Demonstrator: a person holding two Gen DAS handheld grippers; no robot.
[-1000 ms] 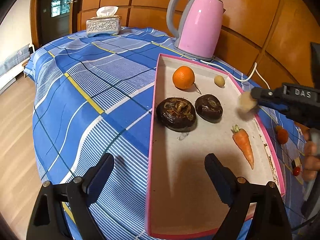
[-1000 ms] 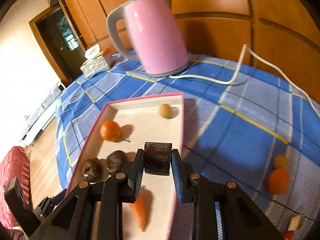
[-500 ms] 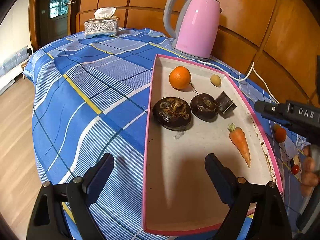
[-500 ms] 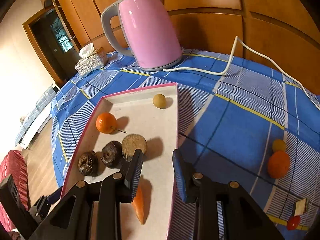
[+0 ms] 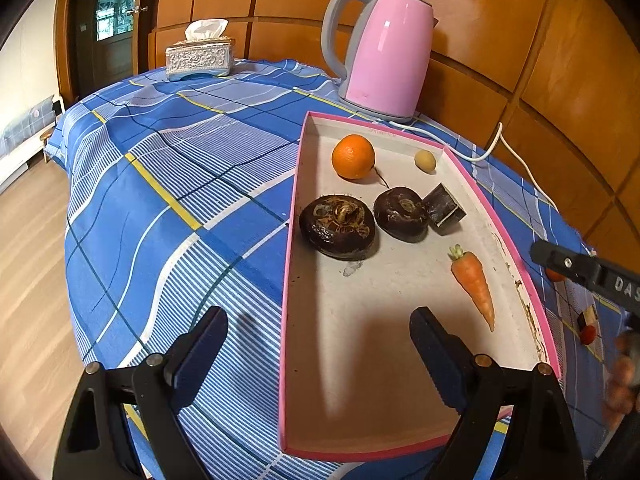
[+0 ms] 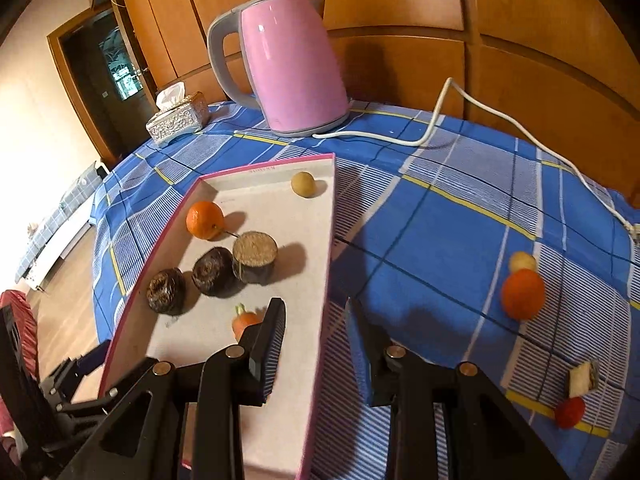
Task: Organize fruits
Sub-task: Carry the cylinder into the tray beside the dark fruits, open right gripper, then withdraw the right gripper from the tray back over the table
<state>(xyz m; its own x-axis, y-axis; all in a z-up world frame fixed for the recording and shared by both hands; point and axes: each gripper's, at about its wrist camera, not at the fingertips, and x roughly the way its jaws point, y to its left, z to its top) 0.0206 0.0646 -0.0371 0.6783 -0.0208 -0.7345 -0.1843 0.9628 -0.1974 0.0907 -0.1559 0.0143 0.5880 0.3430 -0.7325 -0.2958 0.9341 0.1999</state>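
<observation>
Fruits lie in the pink-rimmed tray (image 5: 294, 216) on the bench (image 5: 168, 184): an orange (image 5: 353, 156), two dark round fruits (image 5: 338, 226), a cut dark piece (image 5: 444, 210) touching one of them, a carrot (image 5: 474, 284); another orange (image 6: 522, 294) sits on the cloth outside; left tongs (image 5: 320, 344) released, spread wide over the tray's edge; right tongs (image 6: 316, 340) narrow, released, gripping nothing.

Round table under a blue plaid cloth (image 6: 440, 216). Directly on it: pink-rimmed shallow cardboard tray (image 5: 400, 360), pink electric kettle (image 6: 292, 64), silver embossed tissue box (image 5: 199, 58). Loose orange fruit (image 6: 523, 294), small yellow fruit (image 6: 522, 261), red cherry tomato (image 6: 569, 412) off the tray's right.
</observation>
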